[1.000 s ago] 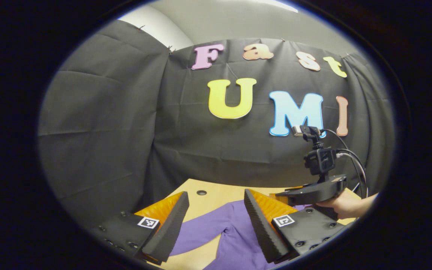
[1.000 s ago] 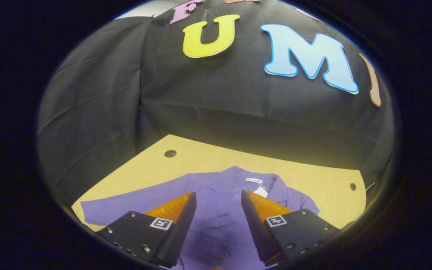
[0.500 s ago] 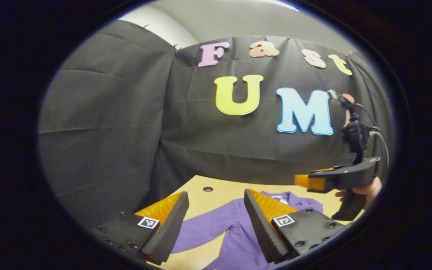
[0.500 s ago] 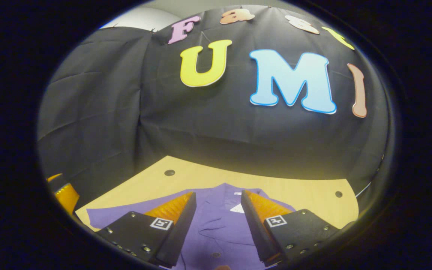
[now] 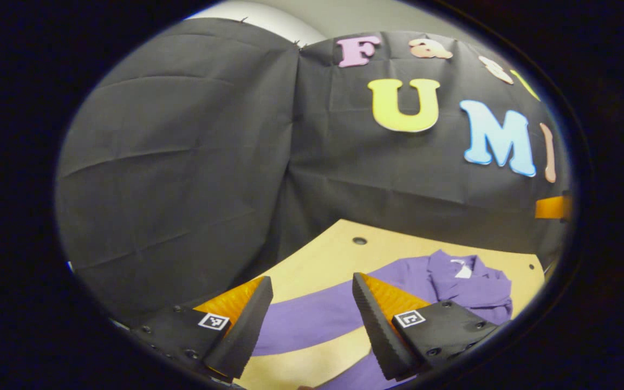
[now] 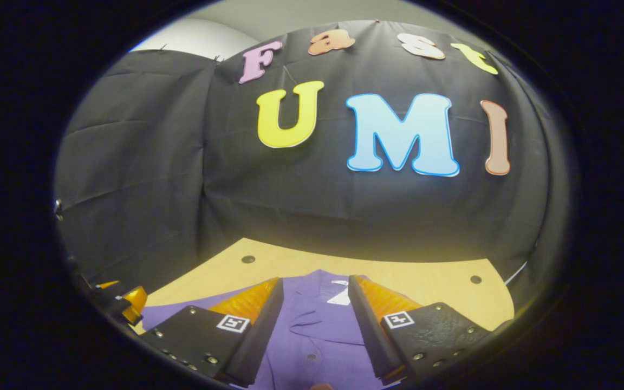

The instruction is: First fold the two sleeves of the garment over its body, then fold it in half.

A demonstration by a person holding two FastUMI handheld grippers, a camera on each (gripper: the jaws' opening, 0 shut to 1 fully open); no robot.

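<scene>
Swung leftward over the last second, left gripper [image 5: 312, 319]: more of the side wall cloth [image 5: 182, 162] taken in, and the right gripper, earlier near mid-right of the left gripper view with a hand beneath it, now reduced to a sliver [image 5: 553, 207] at the far right edge. Tilted up a little, right gripper [image 6: 314, 325]: wall filling more of its view, garment sitting lower.

Left gripper fingers spread apart, holding nothing, hovering above the table [image 5: 328, 260]. Between them, a long purple sleeve [image 5: 312, 319] stretched flat across the wood toward the lower left. Beyond, toward the right, the garment [image 5: 469, 287] body with collar and a small white tag [image 5: 461, 272], lying on the tabletop. A round hole [image 5: 359, 240] in the table near the far edge.

Right gripper fingers likewise parted and empty, poised over the garment [image 6: 317, 330], collar and white tag [image 6: 339, 298] visible in the gap, buttons further down the front. At lower left of the right gripper view, a tip of the left gripper [image 6: 128, 300] near the sleeve's end. Table holes at [image 6: 248, 259] and [image 6: 475, 279].
</scene>
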